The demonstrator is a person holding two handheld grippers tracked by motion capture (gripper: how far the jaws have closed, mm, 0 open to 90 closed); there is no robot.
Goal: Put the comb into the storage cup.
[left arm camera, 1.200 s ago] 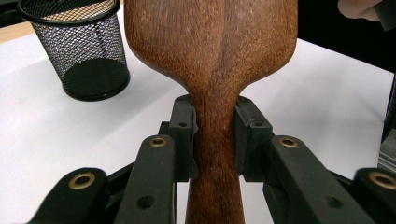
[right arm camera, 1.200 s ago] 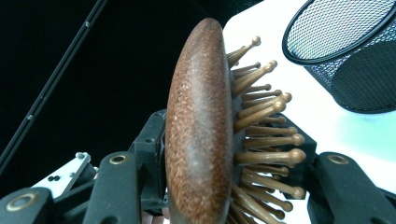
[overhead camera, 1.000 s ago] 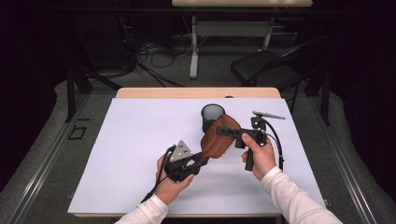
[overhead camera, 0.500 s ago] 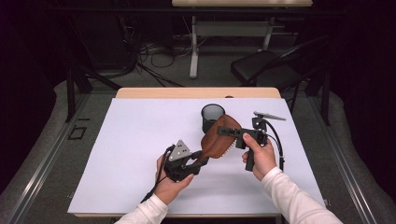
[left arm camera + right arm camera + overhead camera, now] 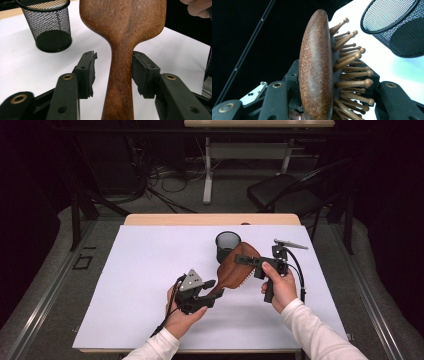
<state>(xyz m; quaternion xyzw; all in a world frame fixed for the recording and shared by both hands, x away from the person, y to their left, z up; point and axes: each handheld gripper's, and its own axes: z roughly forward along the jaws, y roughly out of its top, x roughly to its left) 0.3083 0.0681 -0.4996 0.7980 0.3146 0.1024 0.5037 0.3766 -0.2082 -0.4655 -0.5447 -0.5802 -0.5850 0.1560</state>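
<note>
Diagonally, hairbrush [image 5: 239, 267] handle points toward left gripper [image 5: 212, 290]

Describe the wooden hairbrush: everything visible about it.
The wooden hairbrush is dark reddish-brown with an oval head, a narrow handle and round-tipped wooden pins on one face. It is held above the white table, beside the black mesh cup. The right hand-held gripper clamps the head, one pad on the smooth back, the other among the pins. The left hand-held gripper has just been opening: its jaws straddle the handle, a gap showing on the left side.
</note>
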